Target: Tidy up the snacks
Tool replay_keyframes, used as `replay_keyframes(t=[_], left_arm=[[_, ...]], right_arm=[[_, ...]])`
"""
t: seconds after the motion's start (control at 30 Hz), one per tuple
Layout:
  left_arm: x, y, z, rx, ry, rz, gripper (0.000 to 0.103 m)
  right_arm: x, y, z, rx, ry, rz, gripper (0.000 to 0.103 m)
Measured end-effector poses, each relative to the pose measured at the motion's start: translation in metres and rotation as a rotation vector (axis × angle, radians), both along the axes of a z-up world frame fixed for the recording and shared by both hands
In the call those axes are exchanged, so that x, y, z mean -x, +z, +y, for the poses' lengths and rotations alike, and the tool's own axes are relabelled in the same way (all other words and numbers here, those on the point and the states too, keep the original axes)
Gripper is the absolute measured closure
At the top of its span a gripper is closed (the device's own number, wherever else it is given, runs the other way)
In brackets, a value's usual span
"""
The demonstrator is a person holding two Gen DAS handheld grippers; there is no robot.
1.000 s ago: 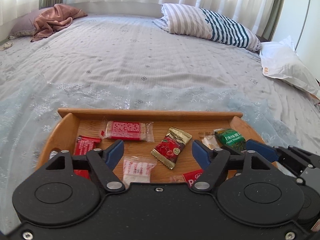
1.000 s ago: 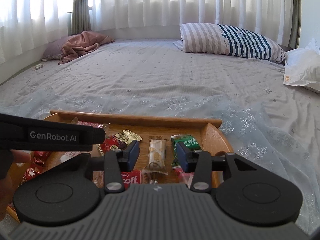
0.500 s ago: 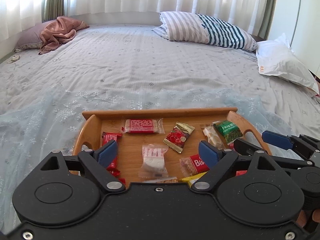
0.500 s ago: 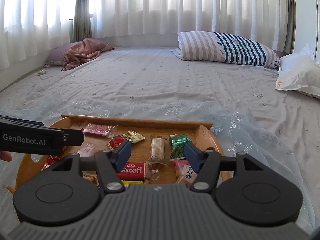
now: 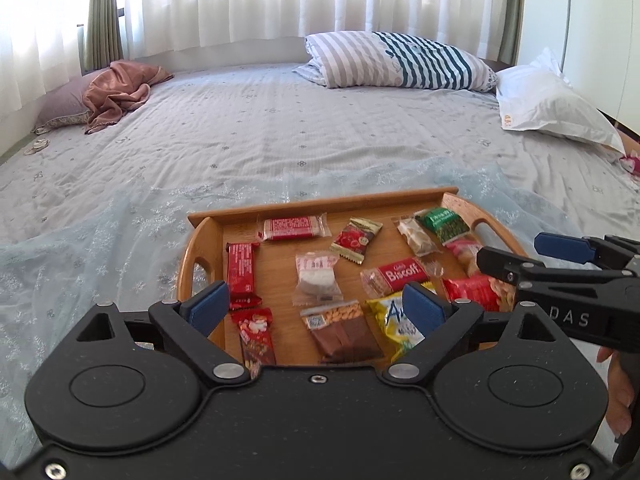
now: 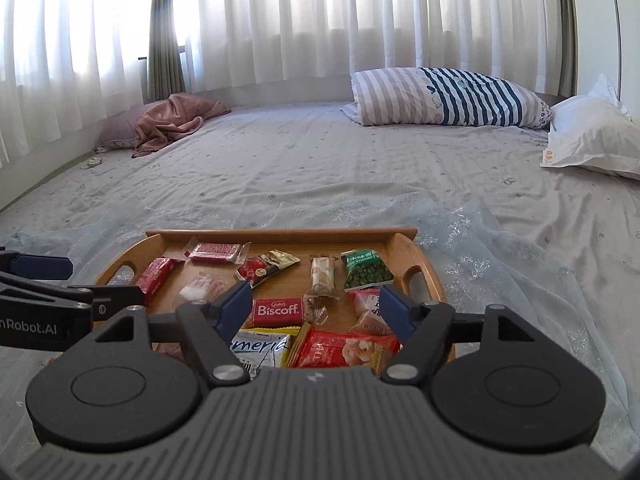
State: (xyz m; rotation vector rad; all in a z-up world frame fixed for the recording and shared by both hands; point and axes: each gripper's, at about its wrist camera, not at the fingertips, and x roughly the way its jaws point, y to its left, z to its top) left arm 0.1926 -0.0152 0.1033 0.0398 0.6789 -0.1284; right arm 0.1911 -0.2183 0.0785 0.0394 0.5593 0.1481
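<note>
A wooden tray lies on the bed and holds several wrapped snacks. Among them are a red Biscoff pack, a green pea pack, a red bar, a yellow pack and a nut bar. My left gripper is open and empty above the tray's near edge. My right gripper is open and empty above the tray's near right part. It also shows at the right of the left wrist view.
The tray rests on a pale blue sheer cloth over a grey bedspread. A striped pillow, a white pillow and a pink blanket lie at the far side, below white curtains.
Both grippers have pulled back and up from the tray, so more of the tray and its near snacks show. Both stay open and empty.
</note>
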Motion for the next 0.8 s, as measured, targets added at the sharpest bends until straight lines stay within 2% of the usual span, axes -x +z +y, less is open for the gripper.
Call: replay_keyframes(t=[0.2,0.43,0.6,0.8], left_arm=[[0.030,-0.012,0.000,0.001,-0.011,0.014,0.009],[0.051,-0.039,0.001,0.061,-0.011,0.074,0.009],[0.064,-0.051,-0.002,0.032,0.005,0.028,0.009],[0.070,-0.073,0.002,0.044,0.024,0.039,0.009]], right_arm=[[0.028,-0.006,-0.004,-0.004,0.000,-0.020,0.020],[0.057,-0.018,-0.001,-0.016,0.017,-0.028,0.019],[0.074,-0.031,0.001,-0.012,0.009,-0.028,0.017],[0.084,-0.054,0.002,0.002,0.005,0.010,0.016]])
